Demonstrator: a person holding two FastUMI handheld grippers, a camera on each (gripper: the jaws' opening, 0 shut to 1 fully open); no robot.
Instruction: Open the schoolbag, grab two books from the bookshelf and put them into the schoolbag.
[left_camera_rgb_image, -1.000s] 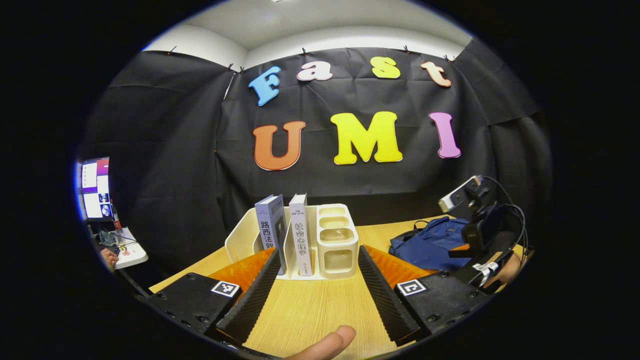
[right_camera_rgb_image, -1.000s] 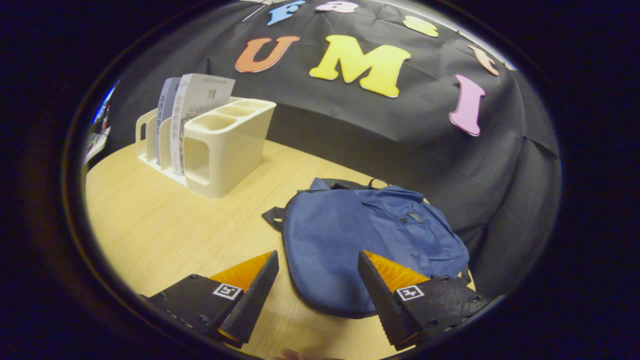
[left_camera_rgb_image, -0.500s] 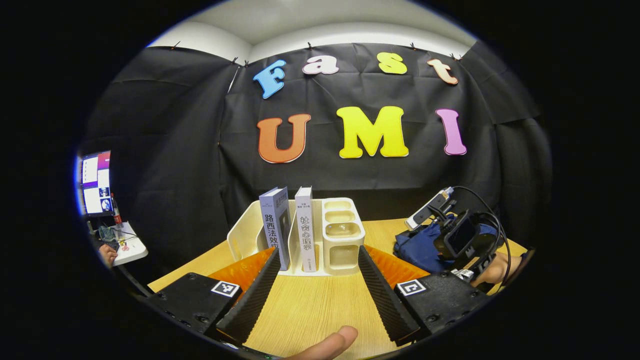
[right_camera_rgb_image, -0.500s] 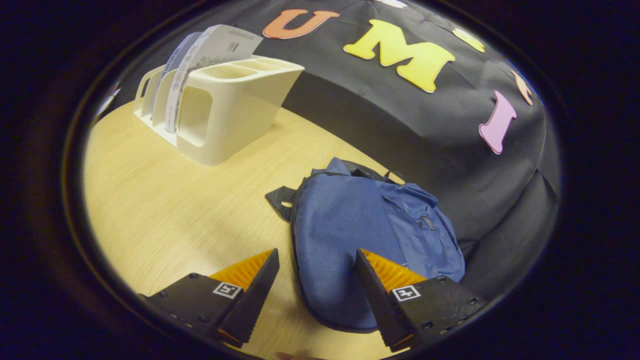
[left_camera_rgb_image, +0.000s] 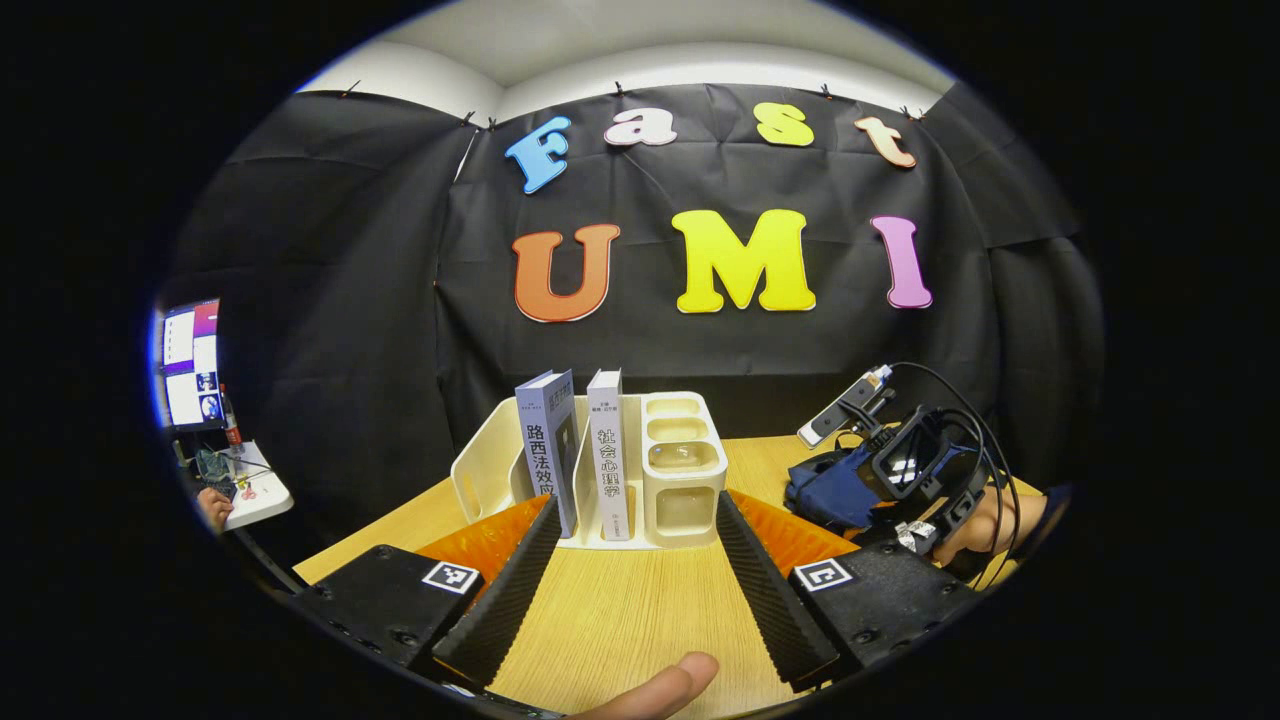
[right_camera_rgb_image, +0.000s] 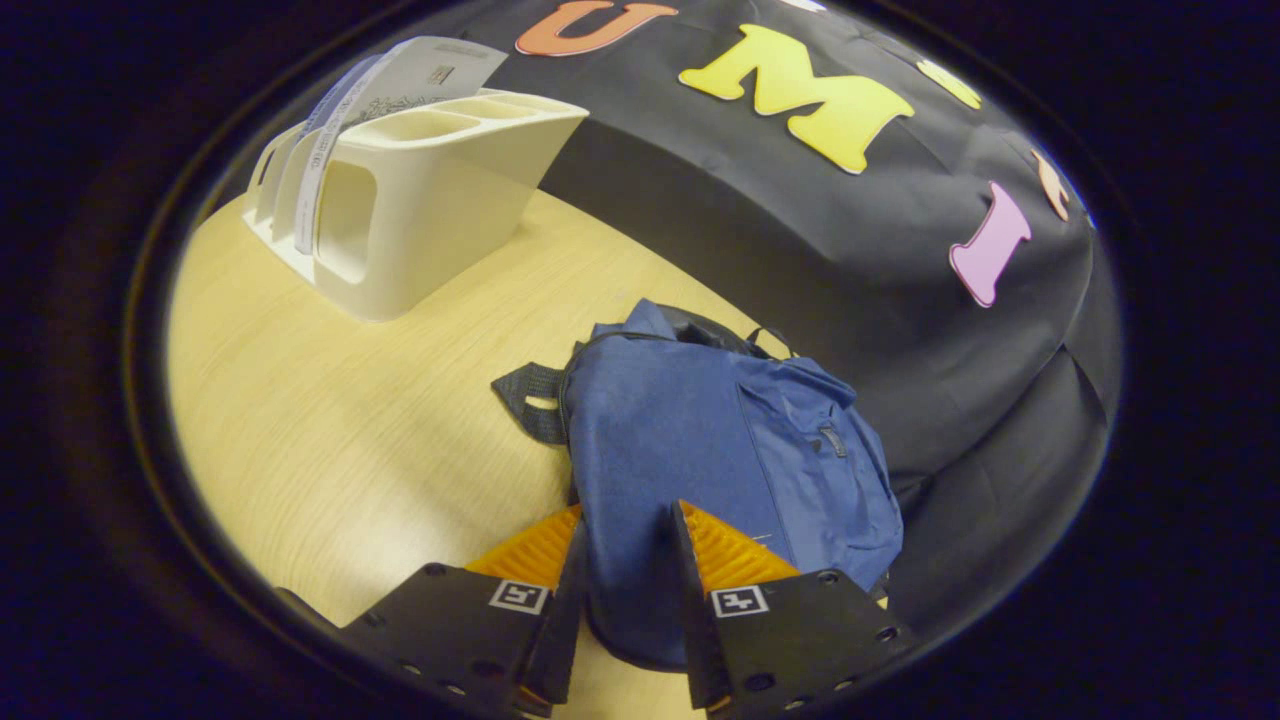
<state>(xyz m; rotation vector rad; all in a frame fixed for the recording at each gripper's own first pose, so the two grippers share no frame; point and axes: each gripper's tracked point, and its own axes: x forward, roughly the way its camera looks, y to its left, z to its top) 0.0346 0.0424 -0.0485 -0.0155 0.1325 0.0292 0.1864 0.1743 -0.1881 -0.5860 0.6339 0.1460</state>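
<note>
In the right gripper view we see the right gripper (right_camera_rgb_image: 622, 560) low over the blue schoolbag (right_camera_rgb_image: 700, 450), which lies flat on the wooden worktop (right_camera_rgb_image: 330, 420); its fingers stand close together around the bag's near edge, but we cannot tell if they press the cloth. In the left gripper view the left gripper (left_camera_rgb_image: 630, 560) has its fingers wide apart, pointing at the white bookshelf (left_camera_rgb_image: 680, 470), where two books (left_camera_rgb_image: 580, 450) stand upright.

wooden table (left_camera_rgb_image: 620, 610), monitor (left_camera_rgb_image: 190, 365), white side desk (left_camera_rgb_image: 255, 495)
</note>
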